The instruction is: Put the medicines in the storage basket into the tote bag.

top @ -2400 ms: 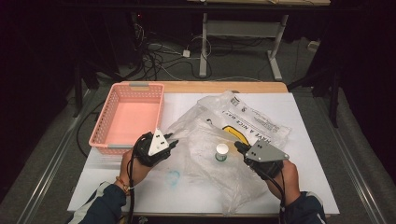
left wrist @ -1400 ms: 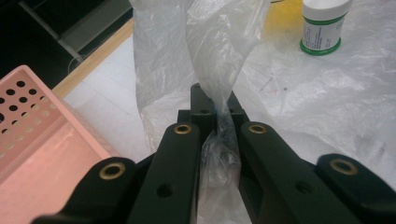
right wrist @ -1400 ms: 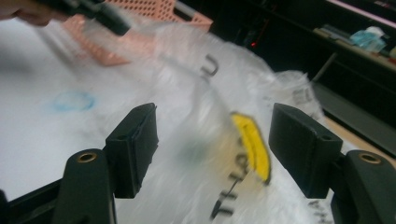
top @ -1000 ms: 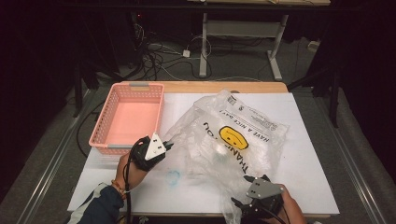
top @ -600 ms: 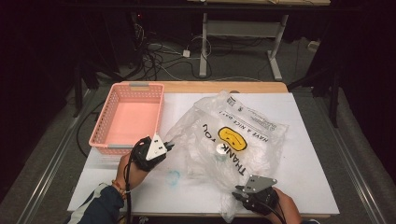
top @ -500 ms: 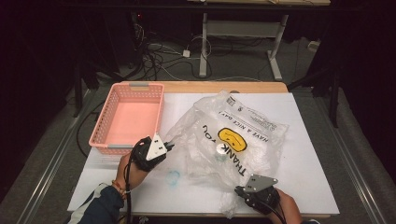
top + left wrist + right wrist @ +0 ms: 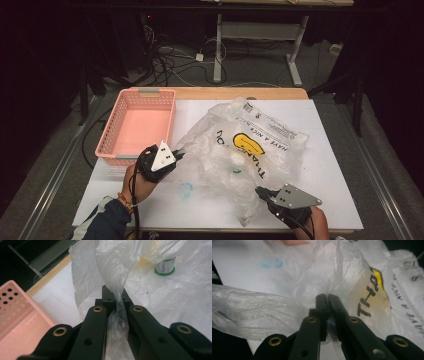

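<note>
On the white table (image 7: pixel 330 150), a big crumpled clear plastic bag (image 7: pixel 240 155) with a yellow smiley print lies spread across the middle. Pink perforated basket (image 7: pixel 137 125) sits at the far left, just beside the bag. Left tongs (image 7: pixel 179 154) pinch a twisted bunch of the bag's left edge, jaws closed on the film. Right tongs (image 7: pixel 260 191) at the near edge are clamped on the bag's near-right corner, jaws nearly together. Small green-rimmed bottle (image 7: pixel 164 266) sits inside the bag. Faint blue ring mark (image 7: pixel 186 189) on the table near the left hand (image 7: pixel 137 182).
</note>
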Action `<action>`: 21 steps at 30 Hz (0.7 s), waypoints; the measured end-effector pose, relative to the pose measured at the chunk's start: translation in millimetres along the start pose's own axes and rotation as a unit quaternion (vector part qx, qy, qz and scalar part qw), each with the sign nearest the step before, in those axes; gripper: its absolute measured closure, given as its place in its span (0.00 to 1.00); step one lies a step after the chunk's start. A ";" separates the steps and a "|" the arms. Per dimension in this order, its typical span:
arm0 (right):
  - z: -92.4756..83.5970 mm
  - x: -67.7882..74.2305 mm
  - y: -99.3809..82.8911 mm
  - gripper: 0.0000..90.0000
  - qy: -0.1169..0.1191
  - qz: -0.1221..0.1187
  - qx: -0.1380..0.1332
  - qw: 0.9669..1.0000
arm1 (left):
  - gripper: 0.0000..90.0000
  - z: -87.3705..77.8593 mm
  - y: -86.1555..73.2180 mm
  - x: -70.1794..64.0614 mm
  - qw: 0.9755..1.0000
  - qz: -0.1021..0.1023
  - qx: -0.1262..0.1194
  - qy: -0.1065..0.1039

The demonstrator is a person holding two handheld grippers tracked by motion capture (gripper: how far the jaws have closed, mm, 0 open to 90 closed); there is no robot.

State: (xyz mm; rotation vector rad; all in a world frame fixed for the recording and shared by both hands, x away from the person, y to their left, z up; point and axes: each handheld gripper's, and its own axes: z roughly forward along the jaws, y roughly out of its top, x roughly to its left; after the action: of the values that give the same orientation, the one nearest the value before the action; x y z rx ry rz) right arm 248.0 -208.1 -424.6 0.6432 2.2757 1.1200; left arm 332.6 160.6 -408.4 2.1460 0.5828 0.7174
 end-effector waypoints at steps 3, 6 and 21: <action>-7.2 -1.6 5.3 0.98 -0.012 -0.003 -0.024 1.000 | 0.96 -5.7 2.5 2.0 1.000 -0.006 -0.010 0.002; -13.2 -5.0 9.8 0.98 -0.027 -0.001 -0.044 0.999 | 0.96 -7.6 3.7 2.0 1.000 -0.007 -0.014 0.004; -20.4 -15.0 16.7 0.99 -0.073 0.011 -0.084 0.994 | 0.96 -5.0 8.8 -4.9 1.000 -0.011 -0.026 0.011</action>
State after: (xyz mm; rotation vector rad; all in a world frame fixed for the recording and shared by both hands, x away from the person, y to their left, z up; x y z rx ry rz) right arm 249.5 -219.9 -396.7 0.6613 2.0318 1.2170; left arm 327.2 155.1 -400.2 2.0827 0.5919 0.7364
